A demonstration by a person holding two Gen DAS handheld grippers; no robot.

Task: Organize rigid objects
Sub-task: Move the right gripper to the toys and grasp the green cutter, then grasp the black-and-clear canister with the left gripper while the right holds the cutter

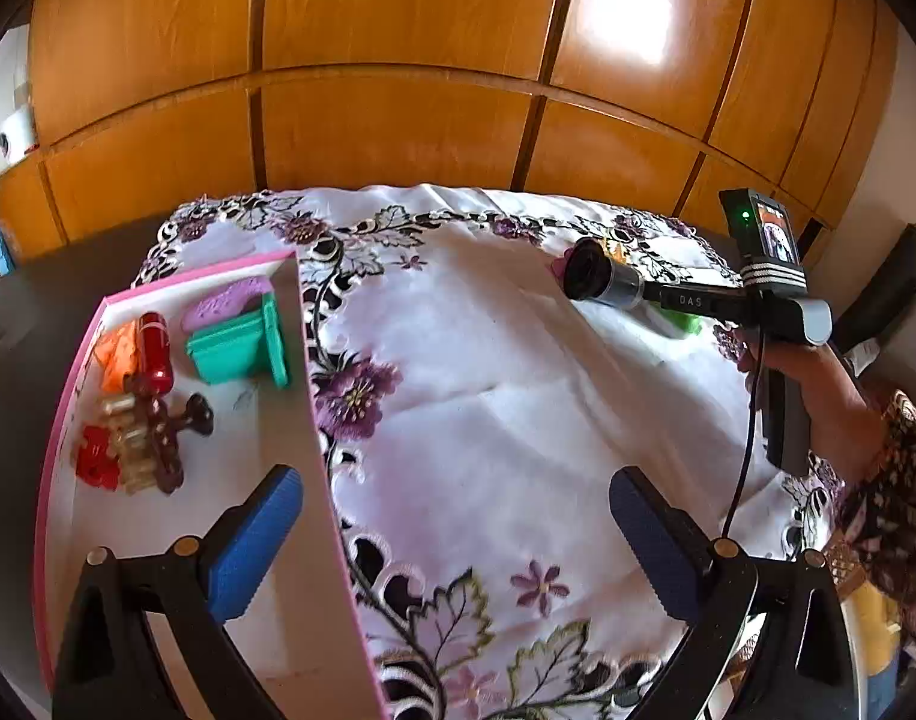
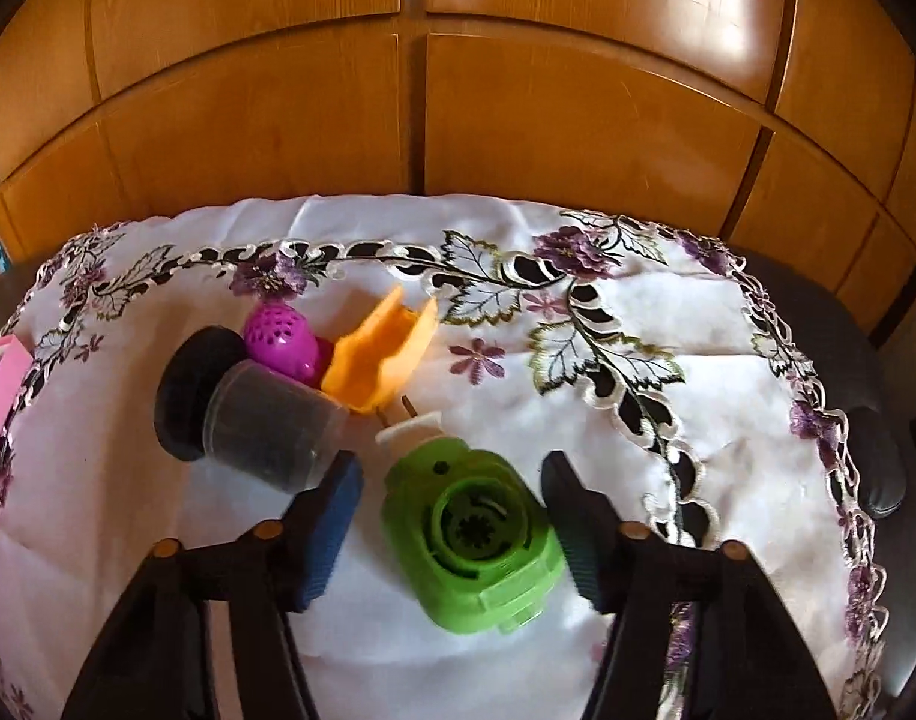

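Left wrist: green piece (image 1: 680,319) mostly hidden.

A green plug (image 2: 473,540) lies between my claw's (image 2: 452,531) parted fingers. A dark-capped jar (image 2: 260,420) sits just ahead, left.

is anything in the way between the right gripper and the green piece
Nothing visible. The green piece lies on the tablecloth already between the right gripper's open fingers. The dark-lidded jar lies just outside the left finger.
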